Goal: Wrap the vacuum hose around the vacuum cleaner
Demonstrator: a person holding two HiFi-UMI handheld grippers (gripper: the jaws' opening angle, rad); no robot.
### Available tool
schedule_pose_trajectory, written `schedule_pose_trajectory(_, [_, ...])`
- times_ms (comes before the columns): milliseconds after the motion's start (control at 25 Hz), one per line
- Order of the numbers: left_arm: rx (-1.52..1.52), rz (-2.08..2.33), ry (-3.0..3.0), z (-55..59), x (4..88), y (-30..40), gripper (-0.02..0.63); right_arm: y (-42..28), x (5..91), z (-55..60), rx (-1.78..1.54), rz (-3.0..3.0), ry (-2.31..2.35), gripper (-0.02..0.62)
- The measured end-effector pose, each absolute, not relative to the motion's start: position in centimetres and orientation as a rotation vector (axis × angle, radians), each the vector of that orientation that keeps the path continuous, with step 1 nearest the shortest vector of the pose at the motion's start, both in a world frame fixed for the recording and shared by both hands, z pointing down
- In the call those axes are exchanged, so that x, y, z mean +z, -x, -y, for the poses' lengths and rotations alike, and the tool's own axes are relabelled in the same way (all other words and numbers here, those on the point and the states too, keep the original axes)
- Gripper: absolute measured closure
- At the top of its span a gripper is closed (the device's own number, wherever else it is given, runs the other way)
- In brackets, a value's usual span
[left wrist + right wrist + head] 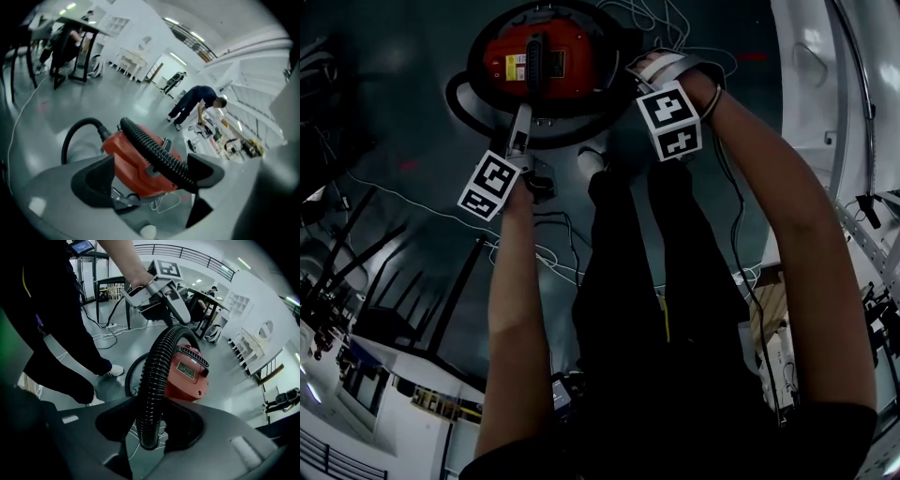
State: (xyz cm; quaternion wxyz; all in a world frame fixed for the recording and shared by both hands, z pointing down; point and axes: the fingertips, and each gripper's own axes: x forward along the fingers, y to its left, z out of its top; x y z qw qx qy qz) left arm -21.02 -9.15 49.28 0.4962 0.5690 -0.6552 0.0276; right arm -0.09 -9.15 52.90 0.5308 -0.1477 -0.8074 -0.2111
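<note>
1. The left gripper, topped by a black-and-white marker cube, hangs over the near left side of the cleaner. Its fingers stand wide apart and clamp nothing.
2. Between those spread fingers shows the red plastic vacuum cleaner with a black base. It stands on the grey floor, just in front of the person's feet.
3. A smooth black tube arcs from the cleaner's left side down toward the floor.
4. The black ribbed vacuum hose crosses the top of the red body on a slant. It runs down to the right-hand finger of the left gripper; whether it touches there I cannot tell.
5. The right gripper is at the cleaner's right edge, pointing steeply down. Its fingers are closed on the ribbed hose near its open end, which pokes out just past them.
6. From that grip the hose rises and bends over the cleaner toward the left gripper.
7. White cables lie loose on the floor beyond the cleaner, to its right.
</note>
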Motion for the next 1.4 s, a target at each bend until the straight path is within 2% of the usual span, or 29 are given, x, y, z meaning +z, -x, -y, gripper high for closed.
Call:
schedule_pose_trajectory(160, [0.535, 1.532, -1.861, 10.6, 45.9, 19.4, 0.13, -0.4, 52.6, 9.8, -0.512, 1.91, 0.374, 0.422])
schedule_pose_trajectory(280, [0.895, 1.263, -2.192, 11.7, 45.5, 16.0, 0.13, 0.0, 52.3, 9.7, -0.545, 1.898, 0.41, 0.422])
schedule_pose_trajectory(480, [1.324, 0.791, -2.463, 12.2, 46.7, 12.1, 0.13, 0.6, 52.2, 9.6, -0.557, 1.876, 0.458, 0.422])
schedule_pose_trajectory(680, [1.446, 0.397, -2.432, 10.2, 49.0, 9.0, 0.141, 0.2, 52.0, 10.3, -0.531, 1.865, 0.445, 0.422])
schedule_pose_trajectory(760, [1.554, 0.288, -2.408, 9.3, 50.2, 8.8, 0.23, 0.1, 51.7, 10.9, -0.55, 1.847, 0.448, 0.422])
schedule_pose_trajectory(840, [1.61, 0.27, -2.402, 9.2, 50.7, 9.0, 0.377, 0.0, 51.6, 11.3, -0.578, 1.828, 0.462, 0.423])
schedule_pose_trajectory(1040, [1.552, 0.249, -2.384, 9.2, 50.9, 9.0, 0.362, 0.1, 50.9, 11.4, -0.559, 1.835, 0.52, 0.426])
schedule_pose_trajectory(1120, [1.496, 0.207, -2.363, 9.1, 50.7, 8.8, 0.277, 0.1, 50.9, 11.2, -0.519, 1.833, 0.553, 0.426])
schedule_pose_trajectory(1160, [1.498, 0.177, -2.357, 9.0, 50.6, 8.7, 0.257, 0.1, 50.9, 11.2, -0.497, 1.829, 0.567, 0.425])
schedule_pose_trajectory(1360, [1.787, -0.054, -2.384, 8.1, 51.8, 9.4, 0.26, 0.9, 49.9, 10.4, -0.395, 1.839, 0.617, 0.426])
schedule_pose_trajectory(1400, [1.827, -0.065, -2.394, 8.3, 52.0, 9.5, 0.325, 1.3, 49.6, 10.4, -0.386, 1.844, 0.623, 0.428])
